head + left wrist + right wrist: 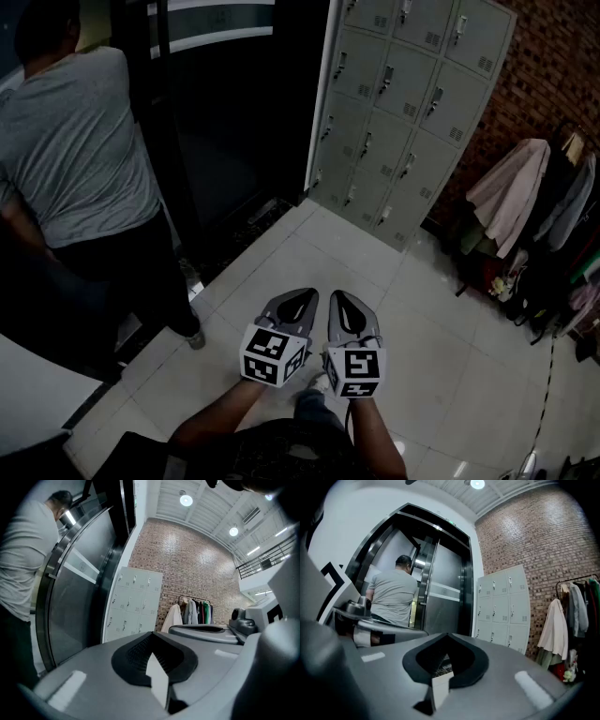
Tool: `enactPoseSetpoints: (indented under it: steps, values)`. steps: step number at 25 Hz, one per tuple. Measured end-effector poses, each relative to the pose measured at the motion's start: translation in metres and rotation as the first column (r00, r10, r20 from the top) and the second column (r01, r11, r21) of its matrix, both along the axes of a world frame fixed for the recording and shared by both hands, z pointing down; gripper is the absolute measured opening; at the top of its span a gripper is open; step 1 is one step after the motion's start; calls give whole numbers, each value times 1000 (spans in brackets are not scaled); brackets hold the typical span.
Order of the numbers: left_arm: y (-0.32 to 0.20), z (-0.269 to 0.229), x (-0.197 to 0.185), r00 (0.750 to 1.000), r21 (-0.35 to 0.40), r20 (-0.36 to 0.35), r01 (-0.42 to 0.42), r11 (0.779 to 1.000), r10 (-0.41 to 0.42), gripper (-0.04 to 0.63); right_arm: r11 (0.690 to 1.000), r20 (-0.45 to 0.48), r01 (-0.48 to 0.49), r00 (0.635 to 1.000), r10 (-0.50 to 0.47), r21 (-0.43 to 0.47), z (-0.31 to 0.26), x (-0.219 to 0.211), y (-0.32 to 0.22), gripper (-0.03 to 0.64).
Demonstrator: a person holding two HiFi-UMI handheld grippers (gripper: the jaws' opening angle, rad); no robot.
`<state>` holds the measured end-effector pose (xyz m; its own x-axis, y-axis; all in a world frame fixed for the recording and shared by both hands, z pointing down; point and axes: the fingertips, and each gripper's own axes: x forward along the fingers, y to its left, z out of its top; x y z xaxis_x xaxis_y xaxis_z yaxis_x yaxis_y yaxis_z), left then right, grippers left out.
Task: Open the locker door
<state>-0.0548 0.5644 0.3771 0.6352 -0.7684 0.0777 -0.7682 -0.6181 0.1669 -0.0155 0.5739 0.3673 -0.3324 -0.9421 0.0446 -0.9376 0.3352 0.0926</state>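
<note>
A bank of grey metal lockers (403,103) stands against the wall, far ahead and to the right, all doors closed, each with a small handle. The lockers (133,604) show small in the left gripper view, and the right gripper view has the lockers (504,606) at centre right. My left gripper (292,302) and right gripper (349,305) are held side by side low over the white tile floor, well short of the lockers. Both have their jaws together with nothing between them. The left gripper (152,633) and the right gripper (447,635) fill the lower half of their own views.
A person in a grey shirt (75,141) stands at the left by a dark lift doorway (225,112). A clothes rack with hanging garments (534,206) stands right of the lockers against a brick wall (553,66). White tile floor (309,253) lies between me and the lockers.
</note>
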Motion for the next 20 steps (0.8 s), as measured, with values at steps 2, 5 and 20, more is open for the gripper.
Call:
enactPoseSetpoints:
  steps: [2,5,20]
  values:
    - [-22,1,5,1000,2,4,2,1000,-2,5,1000,6,-1,1000,1,1,2,8,-23,0]
    - [-63,3,15,1000,10,8,14,1000,-15,5,1000,14,3,1000,-3,8,4,22,-63,0]
    - [-303,-5,111,995,13,52,83,996,-83,5,996,46,86,995,-85,-4,0,112,-301,0]
